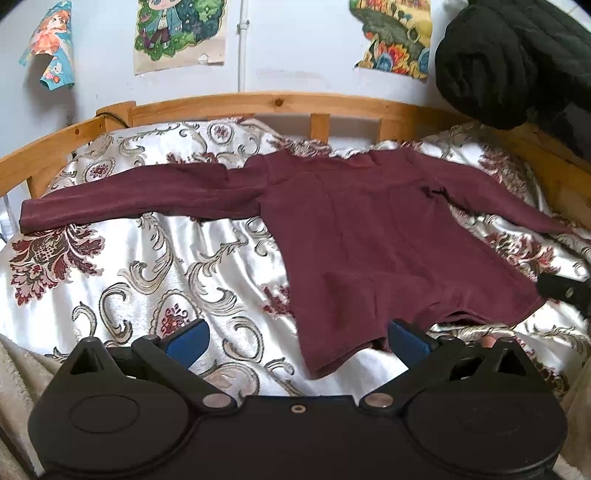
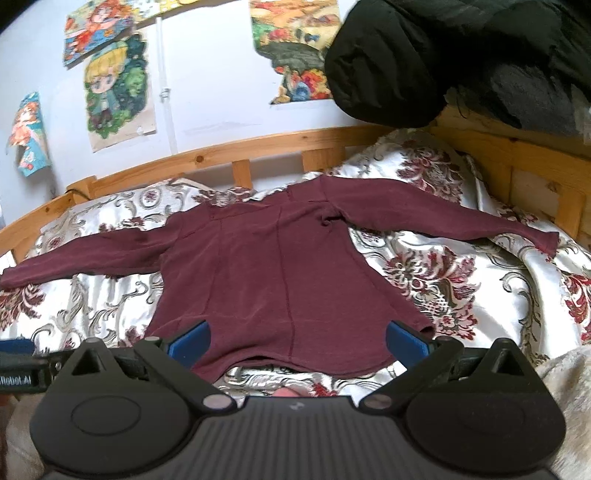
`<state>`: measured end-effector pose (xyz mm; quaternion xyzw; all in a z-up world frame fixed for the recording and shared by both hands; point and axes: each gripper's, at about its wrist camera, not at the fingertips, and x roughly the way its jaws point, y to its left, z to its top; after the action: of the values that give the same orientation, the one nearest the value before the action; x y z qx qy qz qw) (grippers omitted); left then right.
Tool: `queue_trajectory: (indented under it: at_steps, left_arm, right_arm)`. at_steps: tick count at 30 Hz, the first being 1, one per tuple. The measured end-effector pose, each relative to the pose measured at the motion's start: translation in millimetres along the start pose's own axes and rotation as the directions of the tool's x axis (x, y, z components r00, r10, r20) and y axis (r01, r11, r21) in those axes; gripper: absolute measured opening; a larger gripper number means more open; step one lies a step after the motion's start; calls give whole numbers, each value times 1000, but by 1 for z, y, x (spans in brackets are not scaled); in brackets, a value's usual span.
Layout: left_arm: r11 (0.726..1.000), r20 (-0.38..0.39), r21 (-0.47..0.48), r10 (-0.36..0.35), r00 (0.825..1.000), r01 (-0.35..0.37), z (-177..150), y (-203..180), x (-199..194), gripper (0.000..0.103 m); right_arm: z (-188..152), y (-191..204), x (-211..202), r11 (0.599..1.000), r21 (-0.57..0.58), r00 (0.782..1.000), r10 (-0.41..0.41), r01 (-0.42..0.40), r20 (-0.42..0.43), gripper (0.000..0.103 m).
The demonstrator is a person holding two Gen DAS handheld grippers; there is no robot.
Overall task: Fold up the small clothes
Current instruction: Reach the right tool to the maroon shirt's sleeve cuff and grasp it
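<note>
Shirt: a dark red long-sleeved shirt (image 1: 354, 236) lies flat on the bed, both sleeves stretched out to the sides, neck toward the headboard, hem nearest the cameras.
Bed: a shiny white bedspread (image 1: 184, 258) with dark red flowers and grey scrolls covers it; a wooden rail (image 1: 280, 101) runs behind.
Left tongs: the left tongs (image 1: 297, 334) are spread wide, blue pads apart, holding nothing; they hover at the shirt's left hem corner, with the right pad just beside the hem.
Right tongs: the right tongs (image 2: 297, 334) are spread wide too, holding nothing, over the middle of the hem, the blue pads near each bottom corner of the shirt (image 2: 280, 273).
Wall: pale, with colourful cartoon posters (image 1: 181, 33) taped up and a thin white pipe (image 1: 242, 44) running down it.
Far right: a bulky black quilted garment (image 1: 517, 59) hangs over the bed's corner.
Near edge: pale fuzzy fabric (image 2: 569, 373) lies beside the bedspread.
</note>
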<state>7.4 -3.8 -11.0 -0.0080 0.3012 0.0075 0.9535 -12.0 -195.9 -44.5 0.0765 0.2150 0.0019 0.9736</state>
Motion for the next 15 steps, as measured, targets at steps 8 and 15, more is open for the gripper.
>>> queue_trajectory:
  at_steps: [8,15]
  left_arm:
    - [997,-21,77,13,1000,-11,39,4,14,102]
    - [995,-48,100,-13,999,18,77,2,46,102]
  right_arm:
    - [44,-62,18,978,197,998,-58,62,-25,103]
    - [59,-111,28,935,314,984,-177,166,8,103]
